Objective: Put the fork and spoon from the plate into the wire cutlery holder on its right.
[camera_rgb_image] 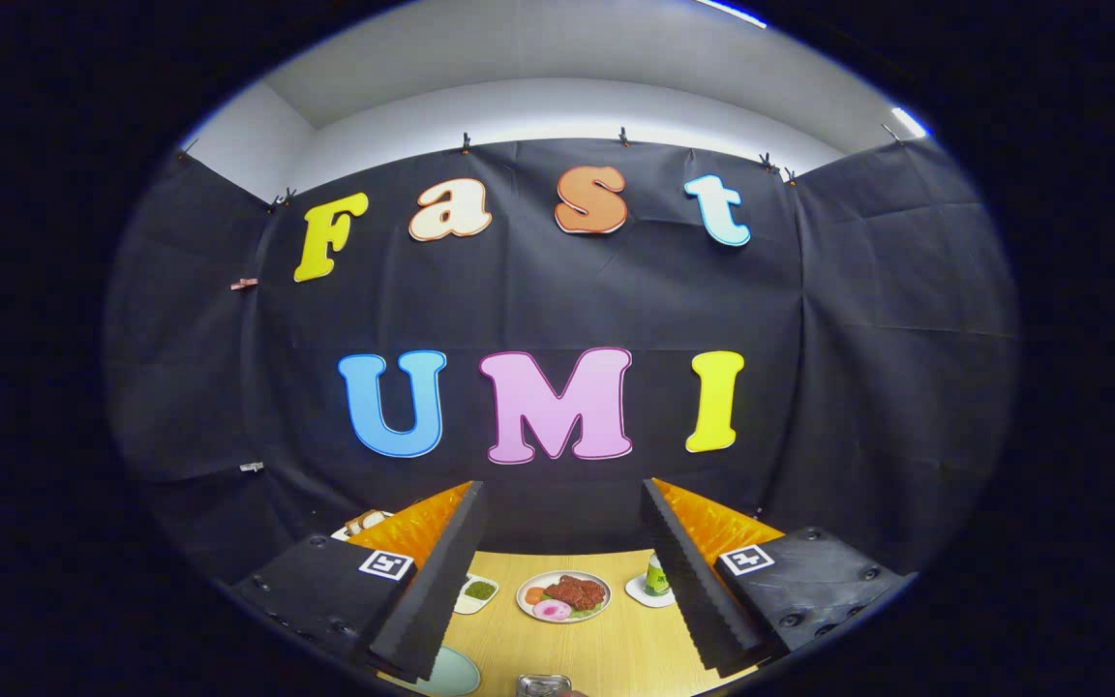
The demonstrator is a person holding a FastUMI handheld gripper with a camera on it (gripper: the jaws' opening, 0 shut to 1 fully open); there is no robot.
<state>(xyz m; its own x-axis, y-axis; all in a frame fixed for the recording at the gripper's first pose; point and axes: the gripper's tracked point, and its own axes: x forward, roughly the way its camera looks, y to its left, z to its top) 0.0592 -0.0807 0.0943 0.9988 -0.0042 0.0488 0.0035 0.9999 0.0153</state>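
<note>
Plate first: pale blue-green, just a sliver of rim down close by the base of the left finger, too little in sight to tell what lies on it. Right next to it on its right, a bit of shiny metal, possibly the top of the wire cutlery holder, can't say for sure, too cut off.

Biggest thing otherwise: black cloth wall all across the back, clipped up along the top. Below that, a light wooden table.

Gripper held up above the table, pointing at the wall, jaws spread wide, nothing between them, touching nothing. One square black-and-white marker tag on each finger body, pattern only, no words to read.

Seen between the fingers, further along the table: white plate of food with a brown chunk of meat, something pink and something orange. Left of it, a small white dish with green stuff inside, half behind the left finger. Right of it, a little green can upright on a white saucer, tucked against the right finger; print on the can too small to read.
</note>
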